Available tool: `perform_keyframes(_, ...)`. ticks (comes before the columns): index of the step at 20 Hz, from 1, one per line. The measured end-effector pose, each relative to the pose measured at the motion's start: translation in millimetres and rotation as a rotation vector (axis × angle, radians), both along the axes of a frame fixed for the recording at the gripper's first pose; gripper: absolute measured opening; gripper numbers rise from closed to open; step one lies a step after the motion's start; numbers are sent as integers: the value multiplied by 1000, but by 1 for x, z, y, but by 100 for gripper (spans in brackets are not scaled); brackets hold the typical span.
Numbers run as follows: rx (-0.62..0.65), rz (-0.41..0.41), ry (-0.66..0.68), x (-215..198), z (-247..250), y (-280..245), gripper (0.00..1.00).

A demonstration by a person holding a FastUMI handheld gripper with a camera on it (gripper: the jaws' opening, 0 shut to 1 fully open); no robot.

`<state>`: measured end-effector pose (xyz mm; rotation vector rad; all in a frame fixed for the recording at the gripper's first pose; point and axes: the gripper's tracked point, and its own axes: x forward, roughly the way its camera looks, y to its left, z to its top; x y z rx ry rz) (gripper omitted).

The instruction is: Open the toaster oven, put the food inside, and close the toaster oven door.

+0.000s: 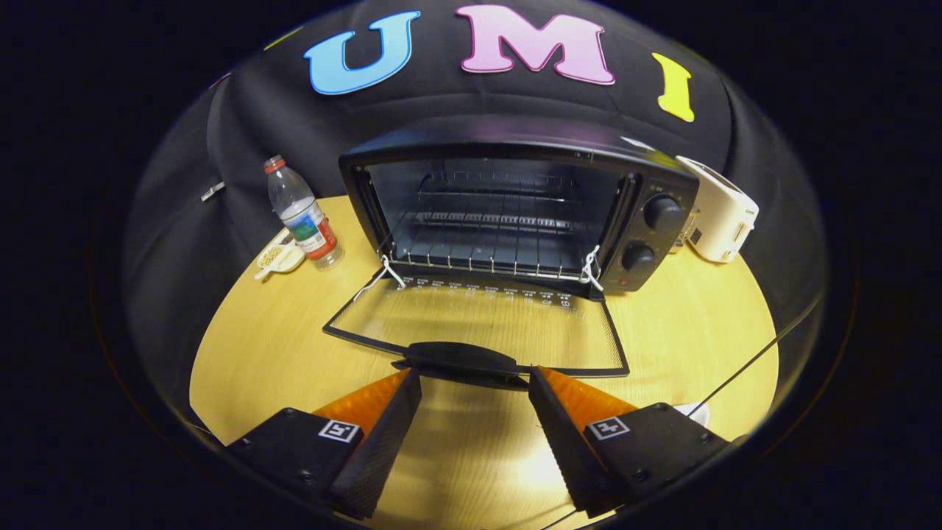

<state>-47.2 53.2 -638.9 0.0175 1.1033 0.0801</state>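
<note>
Facing the toaster oven (515, 213), we see its door (478, 324) lying flat open on the table (257, 353). Our tongs (475, 386) gape wide and empty just before the door's handle (460, 359).

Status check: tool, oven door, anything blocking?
Tool open, empty, just behind door handle. Toaster oven door fully down, rack bare. Path clear.

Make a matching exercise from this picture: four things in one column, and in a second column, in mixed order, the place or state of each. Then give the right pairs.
Things:
1. toaster oven door
2. water bottle
3. white toaster
4. gripper

Places or states:
A. stands beside the knob side of the toaster oven
B. fingers open, nothing between them, just short of the door handle
C. folded down flat over the table
D. upright, on the oven's side away from the knobs, next to a small dish

Pairs: 1-C, 2-D, 3-A, 4-B
</note>
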Motion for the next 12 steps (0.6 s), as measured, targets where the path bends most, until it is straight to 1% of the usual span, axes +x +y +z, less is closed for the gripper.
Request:
perform_keyframes(2, 30, 4, 0, -1, 7, -2, 96)
perform_keyframes(3, 68, 14, -1, -2, 15, 1, 95)
perform_keyframes(4, 119, 33, 5, -4, 25, 6, 95)
perform_keyframes(6, 169, 50, -1, -7, 51, -7, 93)
perform_keyframes(9, 193, -3, -6, -14, 84, -66, 93)
perform_keyframes(11, 151, -51, -21, -22, 103, -121, 93)
perform_keyframes(12, 112, -73, -22, -29, 107, -151, 96)
